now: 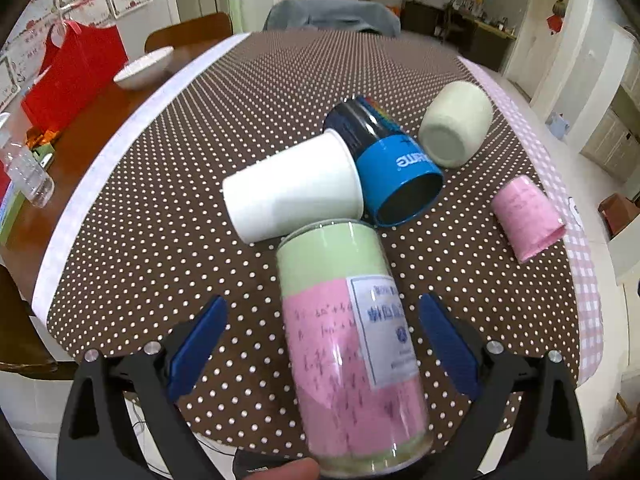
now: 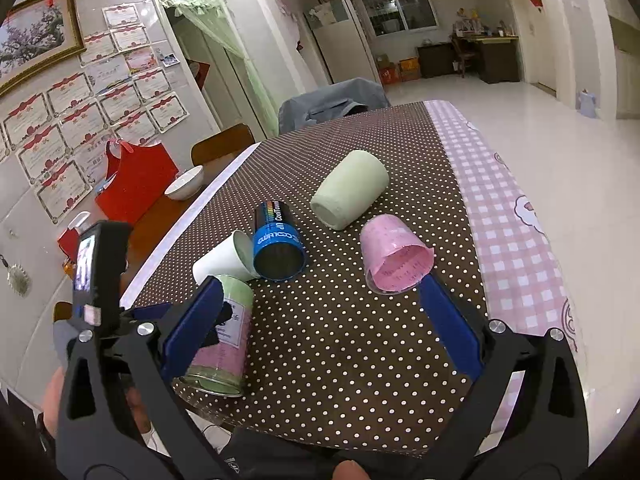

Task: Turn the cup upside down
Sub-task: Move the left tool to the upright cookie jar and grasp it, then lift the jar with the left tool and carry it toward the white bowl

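A clear cup lined with green and pink paper (image 1: pixel 348 344) stands between the wide-apart fingers of my left gripper (image 1: pixel 322 302), and neither pad touches it. In the right wrist view this cup (image 2: pixel 224 332) stands rim down near the table's front edge. Behind it, lying on their sides, are a white paper cup (image 1: pixel 292 192), a blue and black cup (image 1: pixel 388 164), a pale green cup (image 1: pixel 456 124) and a pink cup (image 1: pixel 528 218). My right gripper (image 2: pixel 320 282) is open over bare cloth. The pink cup (image 2: pixel 394 256) lies just beyond its right fingertip.
The dotted brown cloth (image 1: pixel 160 184) covers the table, with a pink checked strip (image 2: pixel 508 240) along its right edge. On the wood to the left are a red bag (image 1: pixel 76 72), a white bowl (image 1: pixel 142 68) and a water bottle (image 1: pixel 24 168). A grey-covered chair (image 1: pixel 332 16) stands at the far end.
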